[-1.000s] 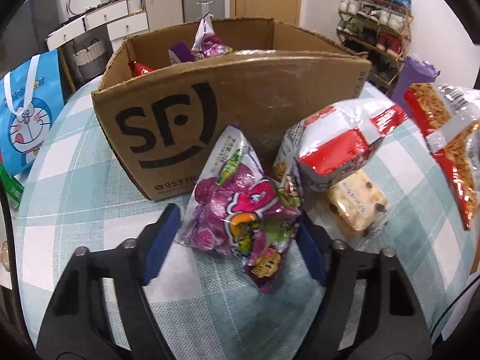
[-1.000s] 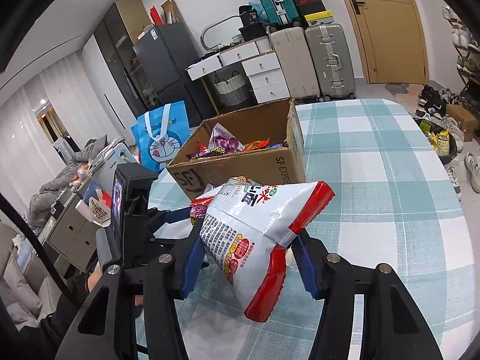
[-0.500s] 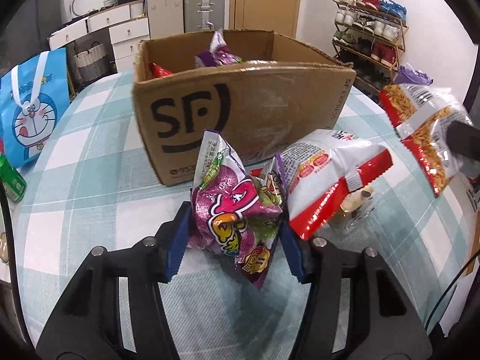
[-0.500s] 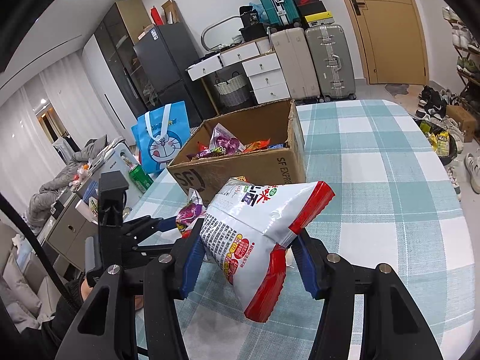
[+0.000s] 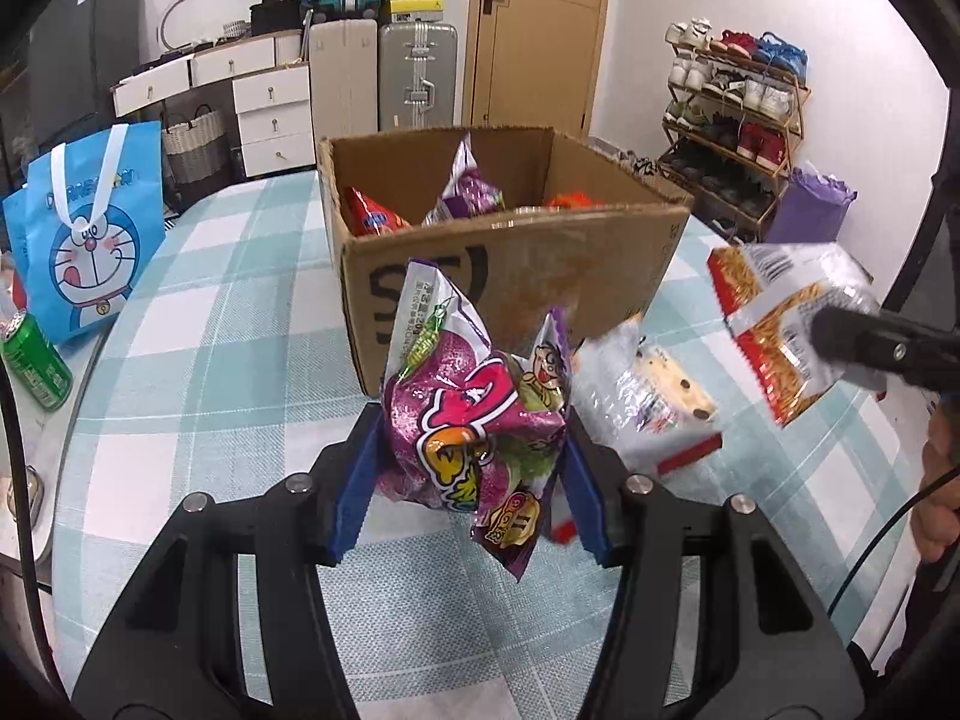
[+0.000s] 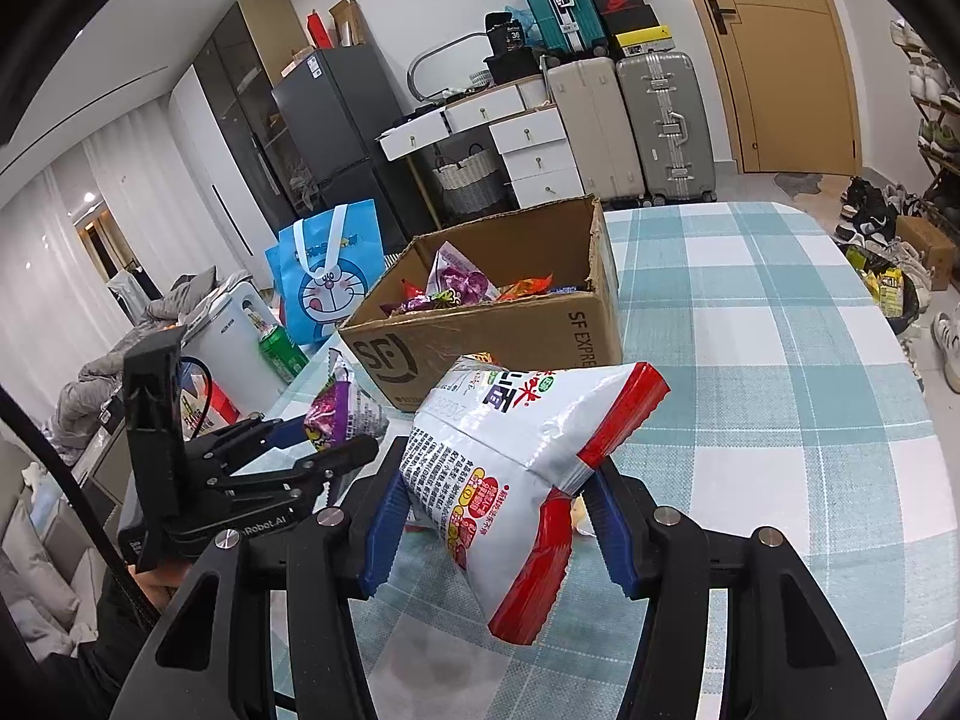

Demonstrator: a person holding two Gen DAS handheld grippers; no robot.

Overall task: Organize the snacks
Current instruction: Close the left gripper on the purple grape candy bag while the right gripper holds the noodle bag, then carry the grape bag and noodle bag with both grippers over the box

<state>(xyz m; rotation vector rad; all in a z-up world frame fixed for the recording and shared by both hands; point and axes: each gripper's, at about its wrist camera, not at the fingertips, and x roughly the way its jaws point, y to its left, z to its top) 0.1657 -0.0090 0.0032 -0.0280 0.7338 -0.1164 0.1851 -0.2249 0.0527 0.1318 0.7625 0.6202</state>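
Note:
My left gripper (image 5: 471,471) is shut on a purple snack bag (image 5: 474,420), held just above the checked tablecloth in front of the open cardboard box (image 5: 510,258). The box holds several snack packs. My right gripper (image 6: 492,516) is shut on a white and red snack bag (image 6: 516,468), held above the table to the right of the box (image 6: 492,336). In the left wrist view that bag (image 5: 780,306) hangs at the right. In the right wrist view the left gripper (image 6: 312,444) and its purple bag (image 6: 342,408) show at the left.
A clear packet of biscuits (image 5: 648,396) lies on the table (image 5: 210,330) beside the box. A blue cartoon bag (image 5: 84,234) and a green can (image 5: 33,360) stand at the left edge. A person's hand (image 5: 936,480) is at the right. Suitcases, drawers and a shoe rack stand behind.
The left jaws closed onto the purple bag and lifted it off the tablecloth, and more of the box's inside now shows. The right gripper and its bag stayed still.

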